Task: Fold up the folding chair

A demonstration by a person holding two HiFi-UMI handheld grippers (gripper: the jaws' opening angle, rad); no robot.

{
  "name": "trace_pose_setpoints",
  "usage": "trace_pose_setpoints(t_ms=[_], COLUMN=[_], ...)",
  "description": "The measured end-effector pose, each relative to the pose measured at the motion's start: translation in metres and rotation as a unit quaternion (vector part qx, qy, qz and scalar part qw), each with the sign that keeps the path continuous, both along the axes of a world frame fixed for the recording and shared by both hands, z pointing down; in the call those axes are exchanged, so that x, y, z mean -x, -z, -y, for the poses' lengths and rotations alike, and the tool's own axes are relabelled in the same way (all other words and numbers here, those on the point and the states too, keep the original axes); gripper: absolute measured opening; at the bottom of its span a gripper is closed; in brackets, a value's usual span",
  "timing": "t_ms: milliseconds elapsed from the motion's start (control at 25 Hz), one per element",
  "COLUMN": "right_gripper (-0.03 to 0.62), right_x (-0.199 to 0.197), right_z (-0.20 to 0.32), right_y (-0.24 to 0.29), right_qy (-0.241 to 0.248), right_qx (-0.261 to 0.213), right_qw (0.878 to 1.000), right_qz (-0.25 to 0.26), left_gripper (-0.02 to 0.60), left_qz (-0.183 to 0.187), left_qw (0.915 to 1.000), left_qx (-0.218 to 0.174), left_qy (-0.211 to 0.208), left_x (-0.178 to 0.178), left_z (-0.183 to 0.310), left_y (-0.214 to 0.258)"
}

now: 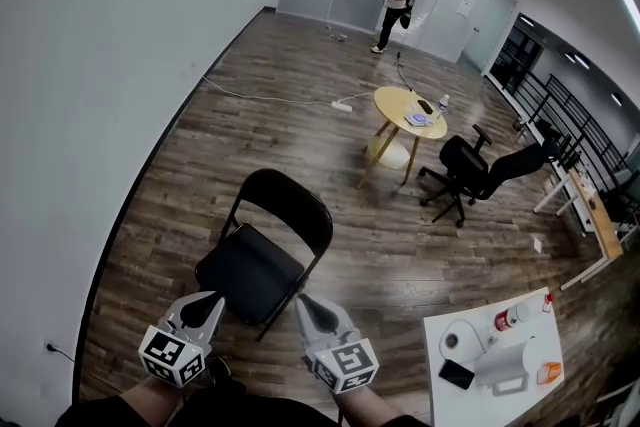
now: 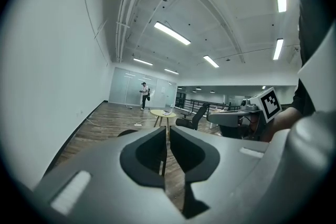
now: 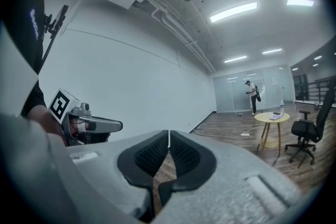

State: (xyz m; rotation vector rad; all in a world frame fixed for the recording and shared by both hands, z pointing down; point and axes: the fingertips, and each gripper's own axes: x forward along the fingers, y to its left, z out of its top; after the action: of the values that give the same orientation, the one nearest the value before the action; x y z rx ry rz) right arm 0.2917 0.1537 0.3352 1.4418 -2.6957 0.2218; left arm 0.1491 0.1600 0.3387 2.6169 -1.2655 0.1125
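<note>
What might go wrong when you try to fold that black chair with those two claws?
The folding chair stands open and neither claw touches it. The right claw is shut and the left claw has its jaws opening, with nothing between them, so a grab on the thin frame may slip. Pushed by the seat alone, it might tip or slide on the wood floor.

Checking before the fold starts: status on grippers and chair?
Left hand-held gripper jaws opening, nothing between them. Right hand-held gripper shut, empty. Folding chair unfolded, not gripped, just ahead of both. Nothing between grippers and chair.
</note>
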Motion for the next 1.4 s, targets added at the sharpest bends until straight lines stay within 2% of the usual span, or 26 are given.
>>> trace_pose_setpoints(t_ms=[120, 480, 840, 1120, 1400], right_gripper=[0.008, 0.011, 0.017, 0.020, 0.025], right_x=[0.009, 0.044, 0.050, 0.036, 0.011], right_z=[0.017, 0.070, 0.112, 0.152, 0.197], right_y=[-0.004, 0.000, 0.000, -0.016, -0.033], right_qy=[-0.011, -0.025, -0.022, 0.002, 0.050], right_qx=[0.011, 0.007, 0.005, 0.012, 0.033], right_qw=[1.000, 1.000, 0.999, 1.000, 0.998], right_qz=[0.000, -0.017, -0.028, -0.015, -0.007], left_gripper=[0.029, 0.035, 0.041, 0.046, 0.046], left_qz=[-0.004, -0.010, -0.009, 0.003, 0.020], left_qw=[0.9999, 0.9999, 0.9996, 0.9987, 0.9925], left_qx=[0.010, 0.007, 0.026, 0.036, 0.065], left_qy=[-0.006, -0.003, 0.004, 0.036, 0.102], left_x=[0.014, 0.058, 0.073, 0.067, 0.060], left_z=[0.016, 0.074, 0.106, 0.132, 0.163], left_y=[-0.010, -0.011, -0.029, -0.041, -0.065])
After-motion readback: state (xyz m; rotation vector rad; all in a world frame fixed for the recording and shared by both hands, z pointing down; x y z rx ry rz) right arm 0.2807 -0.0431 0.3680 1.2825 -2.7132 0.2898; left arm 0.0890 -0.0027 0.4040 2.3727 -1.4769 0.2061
